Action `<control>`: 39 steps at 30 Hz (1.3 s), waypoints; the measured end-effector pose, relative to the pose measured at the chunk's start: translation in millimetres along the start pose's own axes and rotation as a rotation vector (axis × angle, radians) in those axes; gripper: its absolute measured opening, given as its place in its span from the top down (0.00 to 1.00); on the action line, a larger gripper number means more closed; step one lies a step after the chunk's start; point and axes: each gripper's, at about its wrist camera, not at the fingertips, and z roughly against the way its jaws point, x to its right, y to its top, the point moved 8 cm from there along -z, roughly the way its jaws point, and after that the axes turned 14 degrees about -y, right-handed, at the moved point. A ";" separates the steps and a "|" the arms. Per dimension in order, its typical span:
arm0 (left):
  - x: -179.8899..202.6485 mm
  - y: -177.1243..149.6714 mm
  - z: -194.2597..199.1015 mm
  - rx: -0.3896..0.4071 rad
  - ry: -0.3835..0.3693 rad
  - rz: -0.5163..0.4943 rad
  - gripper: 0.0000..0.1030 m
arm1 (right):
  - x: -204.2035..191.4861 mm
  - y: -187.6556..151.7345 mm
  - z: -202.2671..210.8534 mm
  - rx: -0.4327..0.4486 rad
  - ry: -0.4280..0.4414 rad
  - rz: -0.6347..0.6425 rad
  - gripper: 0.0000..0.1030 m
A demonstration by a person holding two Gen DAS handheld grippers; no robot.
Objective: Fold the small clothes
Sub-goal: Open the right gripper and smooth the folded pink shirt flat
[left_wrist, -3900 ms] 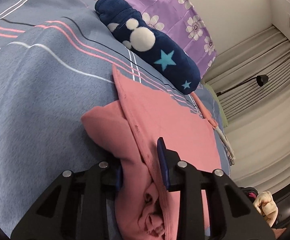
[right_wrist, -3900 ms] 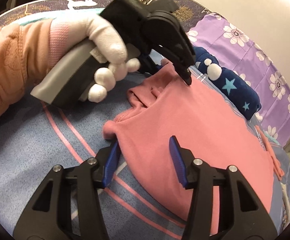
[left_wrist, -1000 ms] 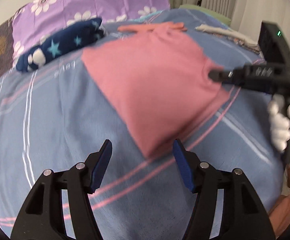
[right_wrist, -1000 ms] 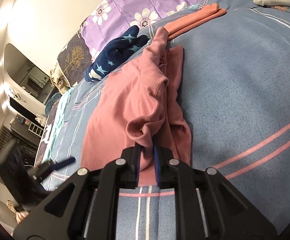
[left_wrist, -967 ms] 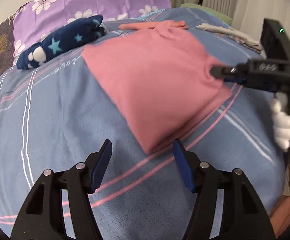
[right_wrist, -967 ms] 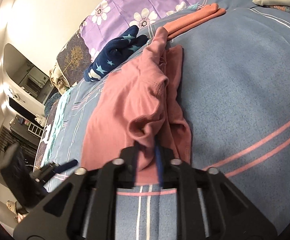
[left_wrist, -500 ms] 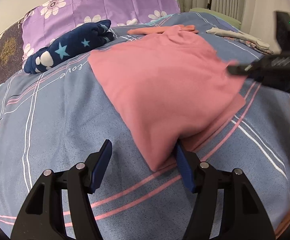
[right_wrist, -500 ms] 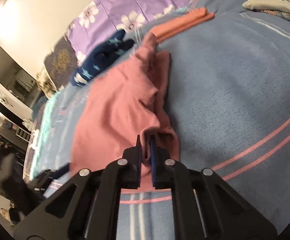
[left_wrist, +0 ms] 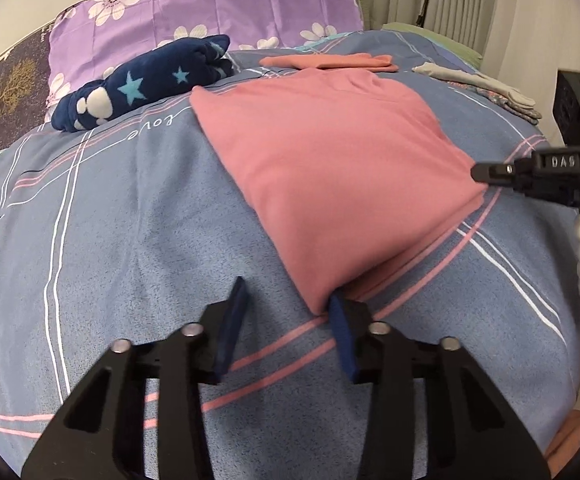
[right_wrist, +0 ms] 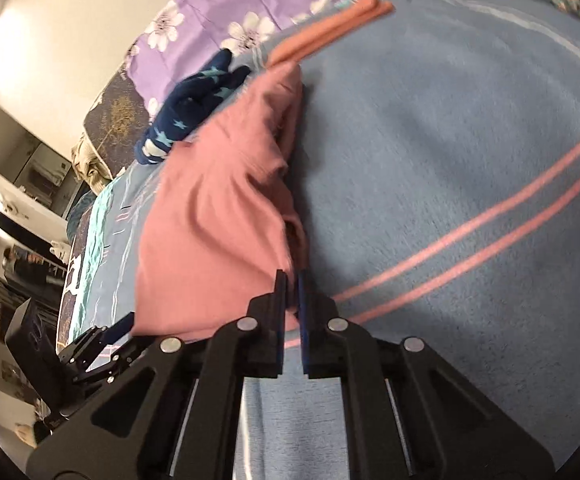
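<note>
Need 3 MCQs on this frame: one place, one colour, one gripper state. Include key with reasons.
1. Where is the navy star-print bundle?
A. in front of the purple floral pillow
B. on the pink garment
C. on the floor

2. What colour are the paired stripes on the blue bedspread?
A. green
B. pink
C. black

3. The right gripper is:
A. wide open
B. out of view
C. shut on the pink garment's edge

Key: A, the bundle lies on the bed at the pillow's base; B, two pink lines cross the blue cover; C, its jaws stand nearly together with pink cloth between them.
</note>
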 end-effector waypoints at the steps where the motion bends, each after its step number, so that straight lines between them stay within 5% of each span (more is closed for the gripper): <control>1: 1.4 1.0 1.5 0.006 0.003 -0.003 0.73 | -6.0 0.4 4.4 0.010 0.010 0.009 0.95; 5: 9.7 3.5 11.0 0.035 -0.004 -0.003 0.92 | -27.5 9.8 40.8 0.092 0.108 0.045 0.95; 10: 5.5 -4.1 16.3 0.029 -0.020 0.021 0.94 | -9.7 1.2 22.5 0.034 -0.015 0.083 0.95; 14: -0.6 -14.8 15.4 0.021 -0.046 0.068 0.94 | 17.4 -24.1 -8.3 -0.071 -0.044 0.030 0.98; 20: 16.4 -1.0 34.3 0.077 -0.102 0.027 0.92 | 12.1 -5.5 13.8 0.021 -0.026 0.037 0.93; 22: 23.2 8.5 36.8 0.102 -0.120 0.014 0.76 | 1.8 -2.0 16.3 0.040 -0.010 0.062 0.85; 25: 37.1 28.1 30.1 0.129 -0.169 -0.021 0.76 | -14.7 -5.5 11.5 0.024 0.037 0.095 0.85; 30: 23.7 13.2 -23.8 -0.034 -0.154 0.043 0.76 | -11.6 -29.7 -19.6 -0.063 -0.032 0.127 0.95; 34: 22.7 10.0 -17.4 -0.007 -0.193 0.066 0.76 | -9.6 -37.4 -10.1 -0.053 -0.071 0.183 0.98; 39: 33.6 28.6 -0.8 0.036 -0.206 0.020 0.76 | -17.8 -5.2 19.0 0.062 -0.052 0.212 0.88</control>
